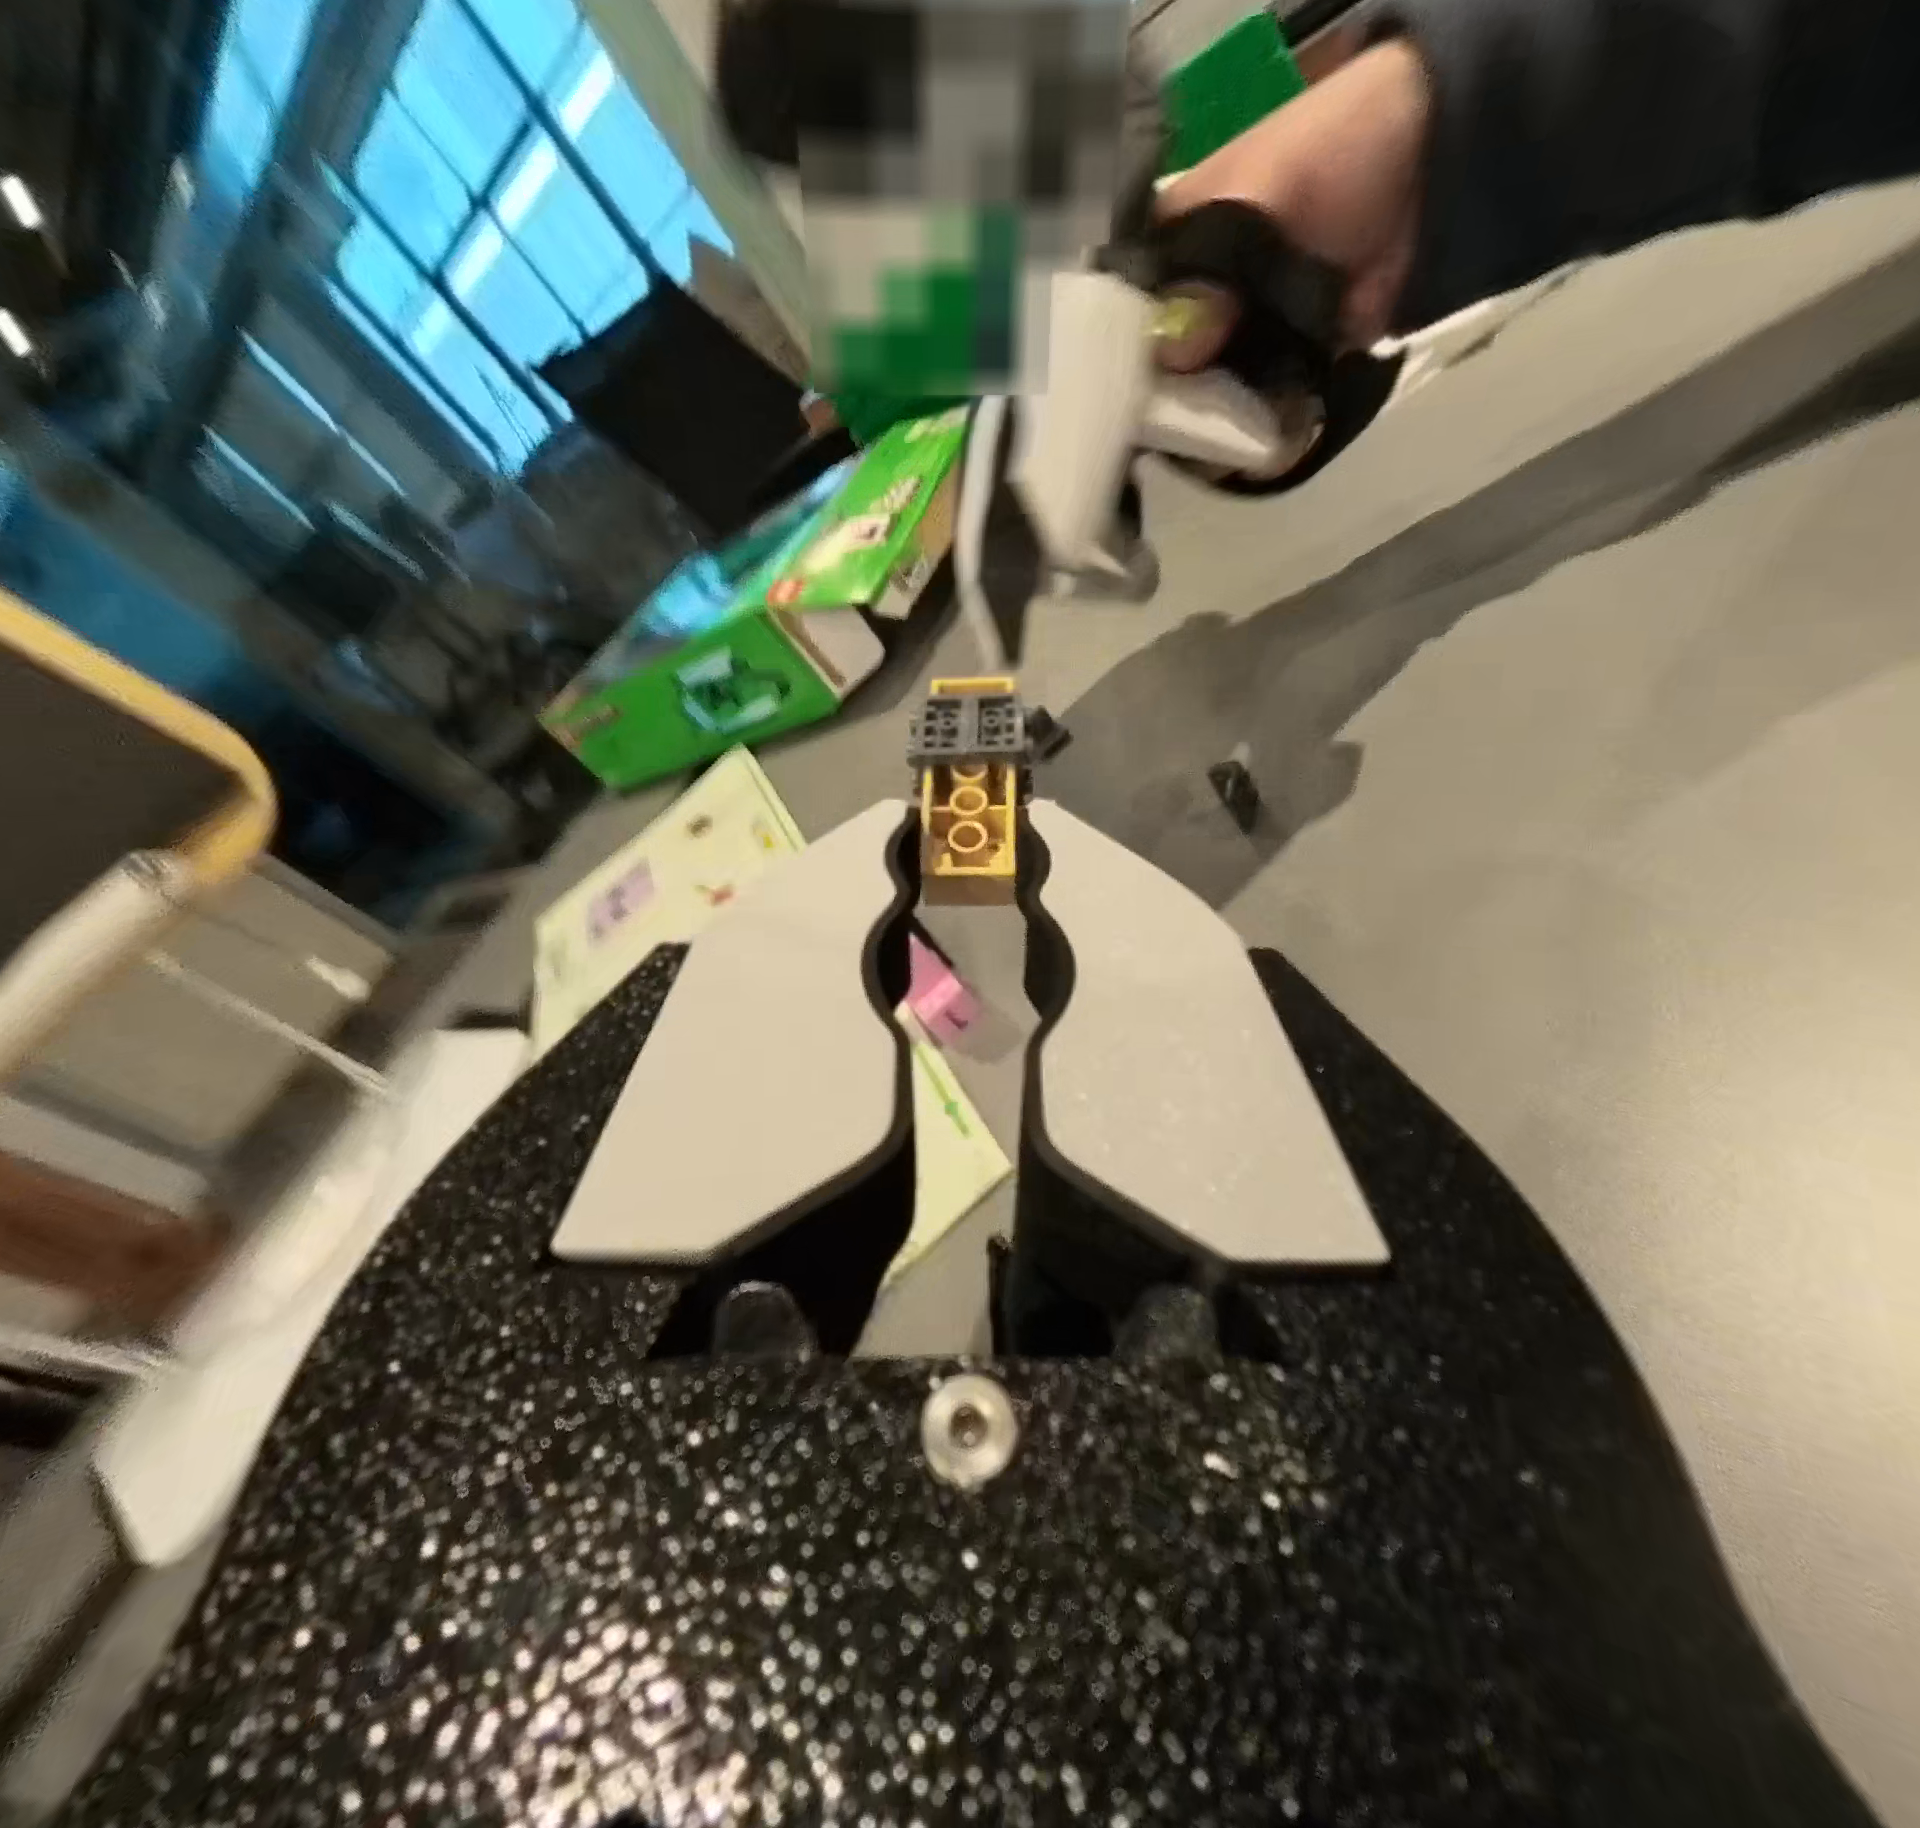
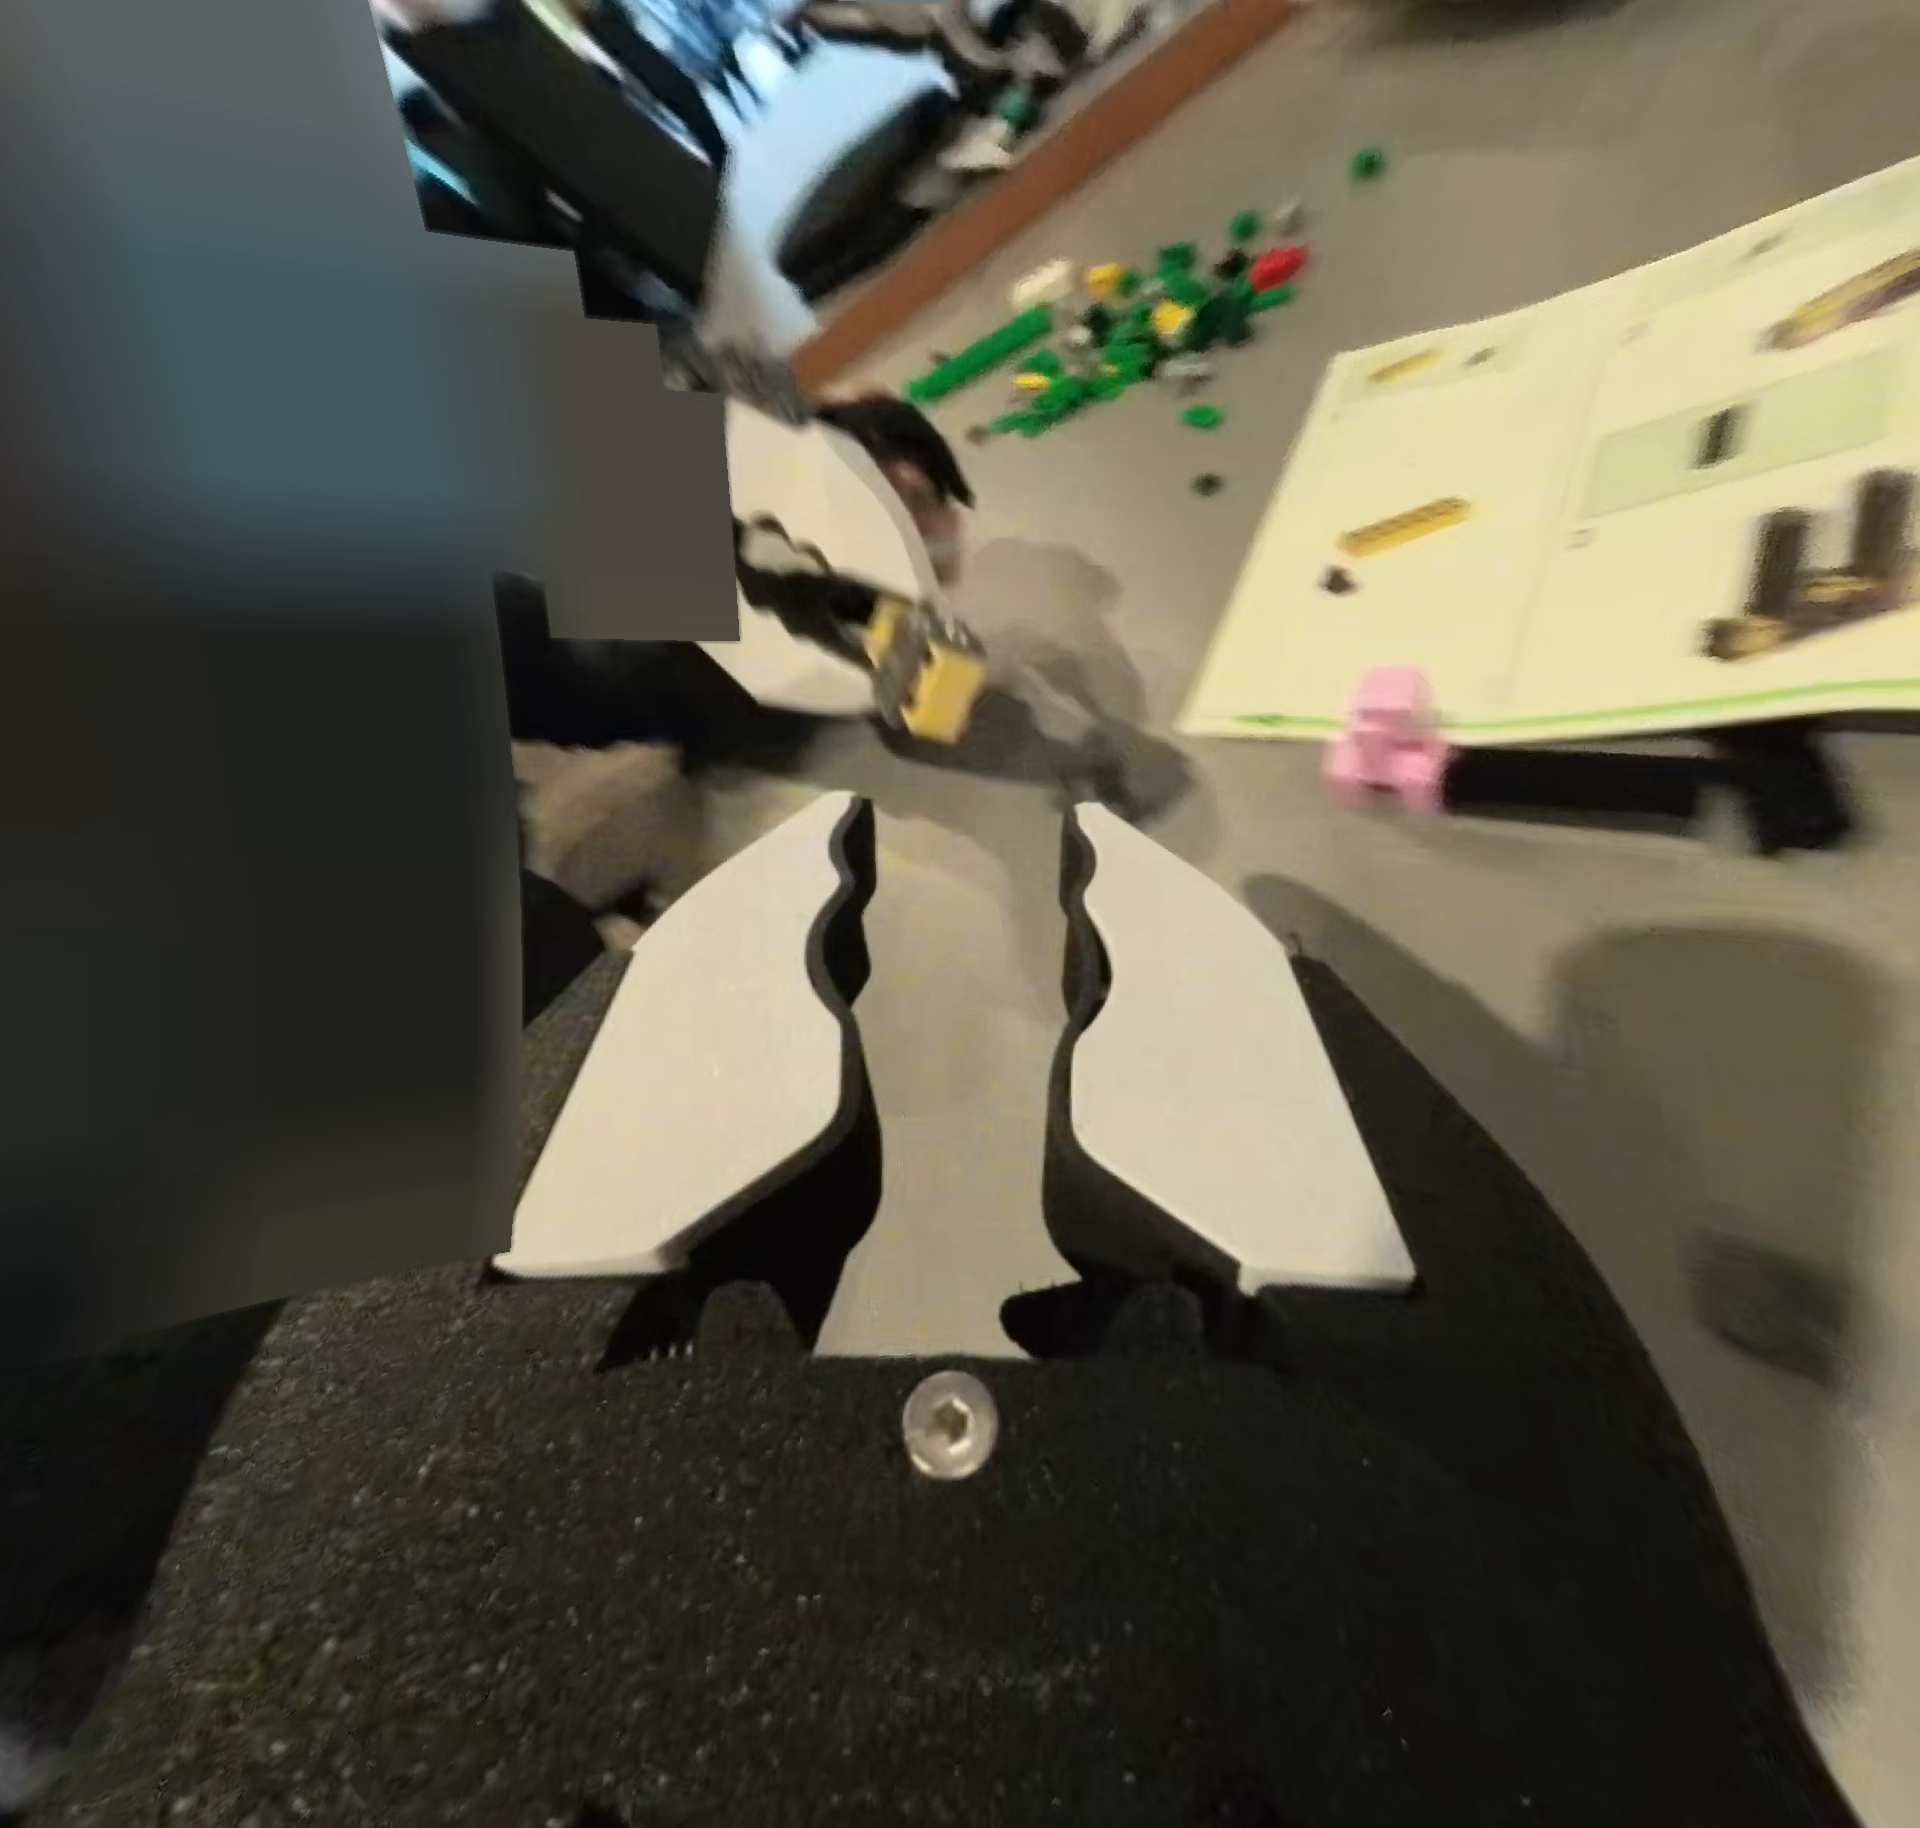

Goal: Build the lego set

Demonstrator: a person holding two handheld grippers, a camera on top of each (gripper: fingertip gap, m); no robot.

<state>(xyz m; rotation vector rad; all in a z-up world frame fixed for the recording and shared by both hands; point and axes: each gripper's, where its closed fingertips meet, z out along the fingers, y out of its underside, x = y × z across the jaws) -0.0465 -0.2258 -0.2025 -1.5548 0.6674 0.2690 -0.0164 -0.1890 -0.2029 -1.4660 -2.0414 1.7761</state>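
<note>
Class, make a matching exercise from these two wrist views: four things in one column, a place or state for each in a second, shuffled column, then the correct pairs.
Things
1. left gripper
2. right gripper
3. pink figure
4. green box

States and places
A. lying on the grey table, beyond the booklet
B. open, holding nothing
C. standing at the edge of the open booklet
D. shut on the yellow-and-grey assembly

Pairs: 1-D, 2-B, 3-C, 4-A
</note>
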